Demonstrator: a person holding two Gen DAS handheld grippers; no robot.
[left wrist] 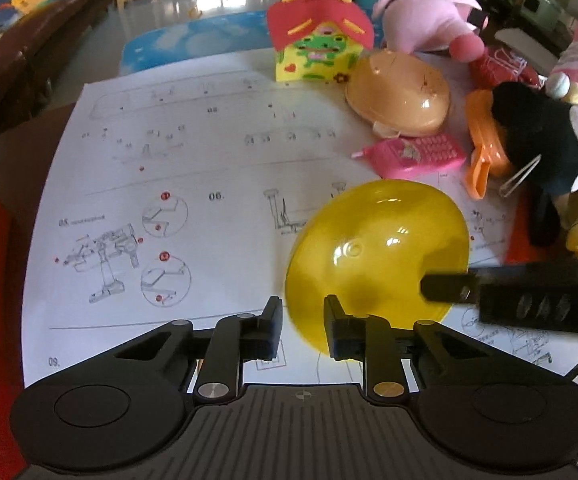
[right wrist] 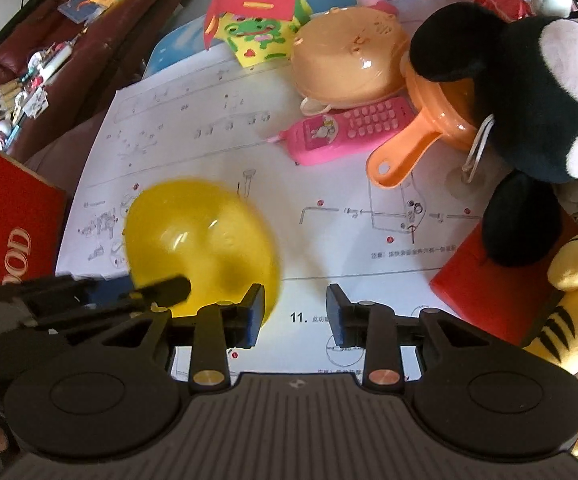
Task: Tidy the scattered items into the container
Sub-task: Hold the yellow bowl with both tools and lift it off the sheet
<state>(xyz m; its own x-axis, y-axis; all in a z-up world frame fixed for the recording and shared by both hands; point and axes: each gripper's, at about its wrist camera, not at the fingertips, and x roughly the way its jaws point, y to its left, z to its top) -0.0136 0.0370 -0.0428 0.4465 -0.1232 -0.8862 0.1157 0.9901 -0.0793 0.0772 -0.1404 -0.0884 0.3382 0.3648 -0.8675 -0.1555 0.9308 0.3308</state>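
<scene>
A: Nearest the lens, how does the left gripper (left wrist: 303, 312) stand?

B: Its jaws are parted a little, nothing clamped. The yellow bowl (left wrist: 377, 256), blurred, lies dome-up on the instruction sheet (left wrist: 193, 184), just beyond and right of the tips; the right-hand finger overlaps its near rim, though contact is unclear.

A: And the right gripper (right wrist: 295, 306)?

B: Open wider, empty, over bare paper. The bowl (right wrist: 203, 244) sits lower left of centre, beside its left finger.

A: Farther up?

B: A pink toy phone (right wrist: 349, 130), an orange ladle (right wrist: 409, 148) and a tan domed lid (right wrist: 347, 64) at centre, a black mouse plush (right wrist: 529, 92) at right, then a foam frog house (left wrist: 321, 36) at the top.
</scene>
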